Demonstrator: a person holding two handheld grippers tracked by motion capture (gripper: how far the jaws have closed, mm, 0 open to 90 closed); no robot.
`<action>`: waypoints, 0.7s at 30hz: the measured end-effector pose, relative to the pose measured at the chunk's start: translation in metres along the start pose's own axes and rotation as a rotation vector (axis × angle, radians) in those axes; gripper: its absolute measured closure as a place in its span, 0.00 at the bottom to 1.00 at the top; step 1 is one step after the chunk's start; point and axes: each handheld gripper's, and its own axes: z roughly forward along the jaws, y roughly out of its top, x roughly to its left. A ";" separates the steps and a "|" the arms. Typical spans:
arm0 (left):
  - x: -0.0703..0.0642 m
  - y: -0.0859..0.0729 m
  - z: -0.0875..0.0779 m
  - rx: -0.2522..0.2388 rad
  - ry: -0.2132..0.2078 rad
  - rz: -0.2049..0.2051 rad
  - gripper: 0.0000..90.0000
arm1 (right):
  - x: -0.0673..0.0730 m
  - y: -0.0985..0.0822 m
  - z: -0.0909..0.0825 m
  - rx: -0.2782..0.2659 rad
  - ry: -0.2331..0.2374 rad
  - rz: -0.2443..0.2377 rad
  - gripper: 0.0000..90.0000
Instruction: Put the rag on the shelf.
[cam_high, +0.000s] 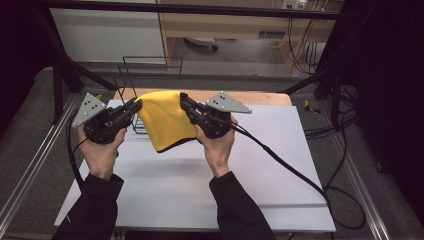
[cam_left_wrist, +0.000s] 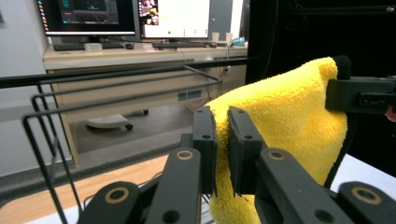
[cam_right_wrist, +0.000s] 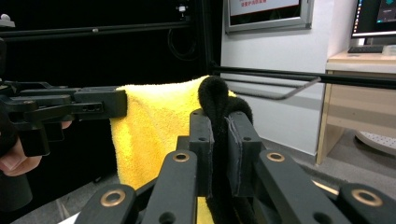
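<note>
White table (cam_high: 200, 190) lies bare below; left hand-held gripper (cam_high: 134, 106) and right hand-held gripper (cam_high: 184, 101) each pinch a top corner of the yellow cloth (cam_high: 165, 120), seemingly clear of the wire rack (cam_high: 131, 75) behind.

Both grippers' fingers (cam_left_wrist: 205, 140) clamped, raised.

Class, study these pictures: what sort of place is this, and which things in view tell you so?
Probably an office-like lab set up for recording. A desk with monitors and a keyboard stands behind a table ringed by a black metal frame, and cables hang by the wall.
</note>
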 end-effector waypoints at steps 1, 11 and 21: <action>0.002 0.002 0.000 -0.006 0.002 0.001 0.92 | 0.001 0.001 0.002 -0.006 -0.003 0.001 0.92; 0.012 0.023 -0.002 -0.057 0.011 0.006 0.92 | 0.007 0.017 0.014 -0.064 -0.016 -0.023 0.92; 0.019 0.040 -0.002 -0.123 0.024 0.009 0.92 | 0.014 0.034 0.020 -0.125 -0.026 -0.037 0.92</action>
